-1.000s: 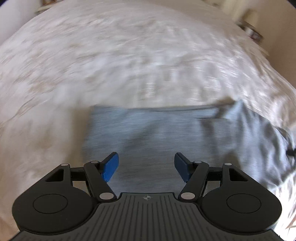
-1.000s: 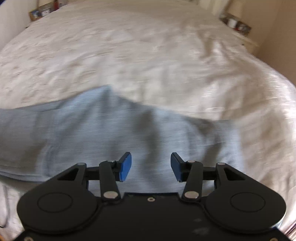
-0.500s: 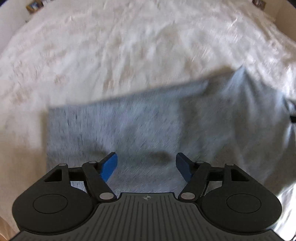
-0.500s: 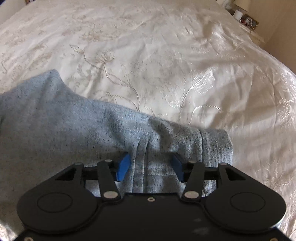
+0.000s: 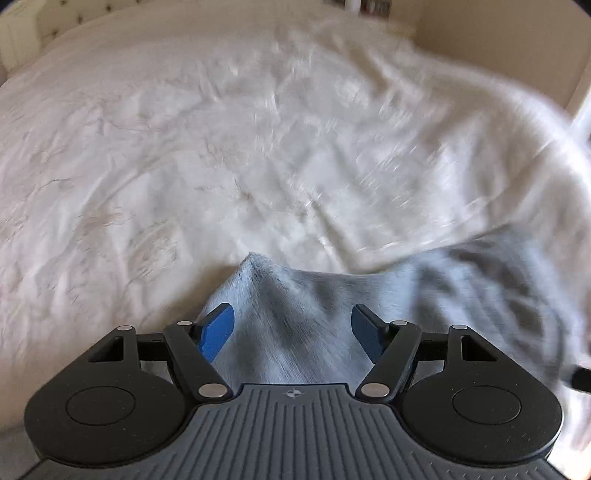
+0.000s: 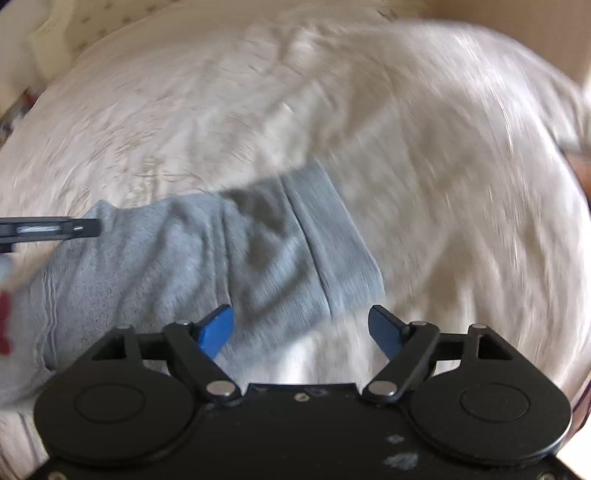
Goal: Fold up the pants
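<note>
The grey pants [image 5: 291, 332] lie on the white bedspread [image 5: 221, 147]. In the left wrist view a raised corner of the fabric sits between the blue pads of my left gripper [image 5: 291, 332], whose jaws stand wide apart. In the right wrist view the pants [image 6: 207, 258] lie bunched to the left, with the hem or waistband edge near the middle. My right gripper [image 6: 301, 328] is open just above the cloth's near edge, holding nothing. The tip of the left gripper [image 6: 55, 229] shows at the left of that view, over the far corner of the pants.
The embroidered white bedspread [image 6: 406, 147] covers nearly all of both views. A cream wall [image 5: 498, 37] and small items on a ledge [image 5: 369, 4] stand at the far right. The bed's right edge [image 6: 576, 166] drops off at the right. Both views are motion-blurred.
Both views have swung, and the pants now look bunched rather than flat. The left gripper now sits at a raised corner of the fabric. The right gripper's jaws have opened wider.
</note>
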Action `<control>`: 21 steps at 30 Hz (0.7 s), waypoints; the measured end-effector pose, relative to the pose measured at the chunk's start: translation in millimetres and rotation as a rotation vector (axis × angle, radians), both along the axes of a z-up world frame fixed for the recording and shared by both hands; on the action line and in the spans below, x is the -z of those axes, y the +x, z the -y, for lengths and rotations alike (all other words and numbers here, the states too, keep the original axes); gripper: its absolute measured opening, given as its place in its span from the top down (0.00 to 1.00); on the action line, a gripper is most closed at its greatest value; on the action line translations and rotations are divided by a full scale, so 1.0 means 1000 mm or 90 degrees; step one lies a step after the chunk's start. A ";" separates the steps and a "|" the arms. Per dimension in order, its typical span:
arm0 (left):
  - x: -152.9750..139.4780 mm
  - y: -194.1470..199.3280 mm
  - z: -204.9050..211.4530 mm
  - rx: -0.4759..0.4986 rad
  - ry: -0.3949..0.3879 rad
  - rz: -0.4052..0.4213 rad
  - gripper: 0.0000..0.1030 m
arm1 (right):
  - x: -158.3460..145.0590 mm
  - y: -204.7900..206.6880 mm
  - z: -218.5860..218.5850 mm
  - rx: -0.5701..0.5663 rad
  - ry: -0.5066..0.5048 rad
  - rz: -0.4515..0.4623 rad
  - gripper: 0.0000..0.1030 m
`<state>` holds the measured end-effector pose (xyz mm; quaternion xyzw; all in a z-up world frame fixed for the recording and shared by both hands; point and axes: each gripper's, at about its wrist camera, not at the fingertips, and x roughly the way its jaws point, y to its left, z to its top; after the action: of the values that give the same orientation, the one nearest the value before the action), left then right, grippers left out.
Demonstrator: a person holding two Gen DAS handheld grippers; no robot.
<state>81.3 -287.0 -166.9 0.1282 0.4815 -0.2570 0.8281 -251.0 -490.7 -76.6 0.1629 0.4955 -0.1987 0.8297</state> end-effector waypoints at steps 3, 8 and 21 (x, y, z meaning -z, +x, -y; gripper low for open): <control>0.037 0.025 0.012 0.013 0.078 -0.048 0.27 | 0.017 -0.005 0.011 0.049 0.058 0.015 0.19; 0.027 0.019 0.008 0.066 0.098 -0.015 0.22 | 0.043 0.002 0.033 0.126 0.153 0.069 0.09; -0.038 -0.046 -0.143 -0.101 0.001 -0.023 0.23 | 0.052 0.054 0.027 0.115 0.118 0.065 0.74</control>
<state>35.1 -143.8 -129.2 0.0860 0.5055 -0.1927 0.8366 -196.9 -517.4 -128.5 0.2924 0.4521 -0.2174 0.8141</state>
